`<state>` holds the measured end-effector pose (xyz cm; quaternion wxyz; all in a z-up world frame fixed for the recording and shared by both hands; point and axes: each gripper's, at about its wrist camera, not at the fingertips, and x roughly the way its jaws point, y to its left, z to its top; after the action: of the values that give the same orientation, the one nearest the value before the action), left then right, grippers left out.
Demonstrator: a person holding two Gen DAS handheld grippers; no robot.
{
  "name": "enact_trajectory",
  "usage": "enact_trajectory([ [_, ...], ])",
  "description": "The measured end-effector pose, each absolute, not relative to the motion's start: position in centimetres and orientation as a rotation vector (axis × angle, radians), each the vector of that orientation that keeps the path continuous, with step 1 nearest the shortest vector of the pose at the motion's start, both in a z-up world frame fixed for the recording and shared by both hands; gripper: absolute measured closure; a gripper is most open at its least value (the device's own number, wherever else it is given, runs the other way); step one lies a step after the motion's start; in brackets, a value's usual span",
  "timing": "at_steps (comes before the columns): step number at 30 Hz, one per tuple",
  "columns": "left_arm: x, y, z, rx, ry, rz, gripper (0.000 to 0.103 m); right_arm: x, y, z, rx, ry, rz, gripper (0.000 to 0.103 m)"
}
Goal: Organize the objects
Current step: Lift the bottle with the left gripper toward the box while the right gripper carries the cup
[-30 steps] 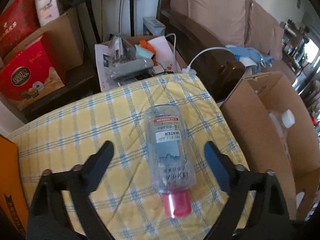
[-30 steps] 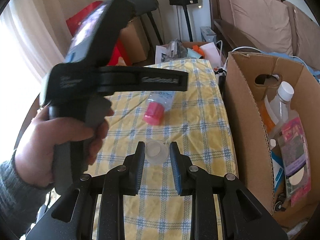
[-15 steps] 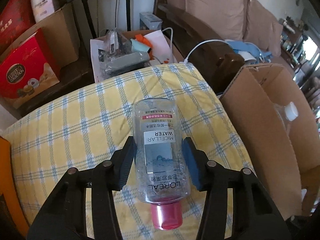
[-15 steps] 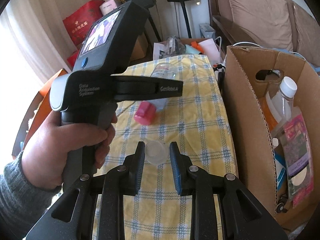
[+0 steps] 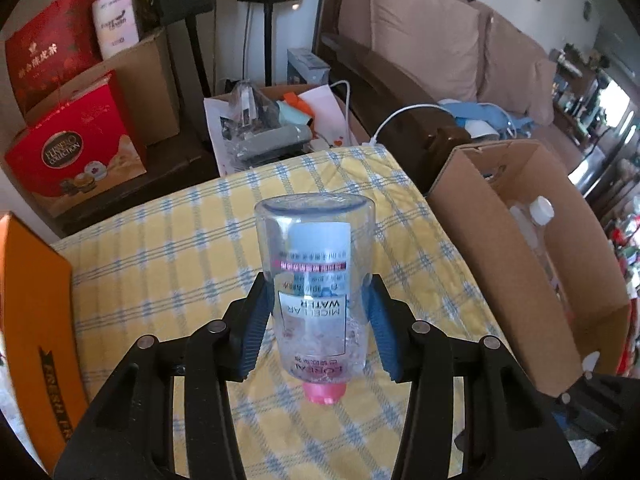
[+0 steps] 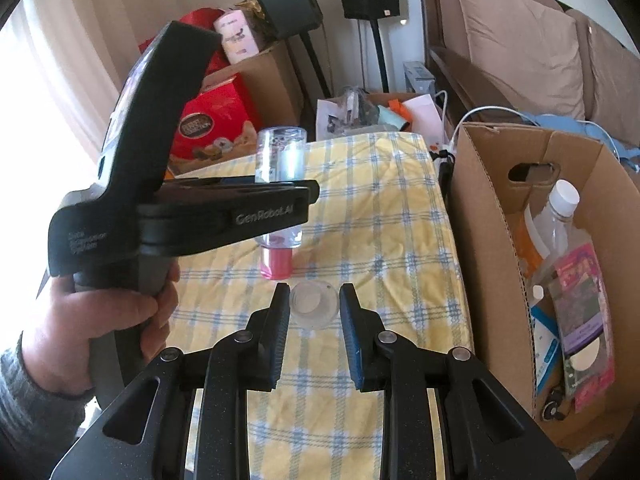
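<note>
Clear micellar water bottle [image 5: 314, 292], pink cap down

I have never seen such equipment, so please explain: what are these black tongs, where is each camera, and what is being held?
No robot is here. A person holds a hand tool with two-finger tongs in each hand, and each tool carries a wide-angle camera that looks along its fingers.

The left-tool view shows the left tongs shut on a clear micellar water bottle, pink cap down, above the yellow checked tablecloth.

The right-tool view shows the right tongs gripping a small clear cup. The person's left hand with its tool and the bottle appear there too. On the right stands a cardboard box that already holds bottles and packets.
</note>
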<state>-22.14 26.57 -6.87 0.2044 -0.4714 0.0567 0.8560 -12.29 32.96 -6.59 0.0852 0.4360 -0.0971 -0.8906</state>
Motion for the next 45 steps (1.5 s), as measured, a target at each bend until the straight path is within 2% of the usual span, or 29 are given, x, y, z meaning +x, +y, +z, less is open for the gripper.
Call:
enact_trajectory([
  [10, -22.1, 26.1, -6.6, -1.295, 0.165, 2.402, 0.059, -11.9, 31.9, -6.5, 1.309, -0.292, -2.641, 0.079],
  [17, -24.4, 27.4, -9.4, -1.378, 0.131, 2.36, 0.058, -12.3, 32.4, -7.7, 1.338, -0.31, -2.631, 0.079],
  [18, -24.6, 27.3, -9.9, -1.393, 0.118, 2.355, 0.056, -12.3, 32.5, -7.8, 1.34, -0.311, -2.63, 0.079],
  [19, -24.8, 27.2, -10.2, -1.405, 0.103, 2.351, 0.05, -12.3, 32.6, -7.9, 1.341, -0.312, -2.63, 0.079],
  [26, -24.7, 27.5, -12.1, -1.43, 0.098, 2.349, 0.048, -12.6, 33.5, -8.6, 1.348, -0.327, -2.63, 0.079],
  [28, -24.7, 27.8, -12.2, -1.417, 0.109, 2.356, 0.05, -12.7, 33.6, -8.8, 1.353, -0.332, -2.629, 0.079],
  [29, -24.7, 27.8, -12.2, -1.41, 0.104, 2.358, 0.058, -12.6, 33.6, -8.8, 1.354, -0.333, -2.629, 0.079],
  [30, -24.8, 27.8, -12.1, -1.408, 0.106, 2.358, 0.06, -12.6, 33.6, -8.9, 1.36, -0.332, -2.627, 0.079],
  [38, -23.7, 27.4, -10.5, -1.42, 0.176, 2.351, 0.06, -12.9, 33.5, -8.8, 1.369, -0.327, -2.622, 0.079],
  [45, -22.3, 25.0, -6.7, -1.362, 0.115, 2.375, 0.06, -12.6, 32.6, -6.4, 1.311, -0.296, -2.638, 0.079],
])
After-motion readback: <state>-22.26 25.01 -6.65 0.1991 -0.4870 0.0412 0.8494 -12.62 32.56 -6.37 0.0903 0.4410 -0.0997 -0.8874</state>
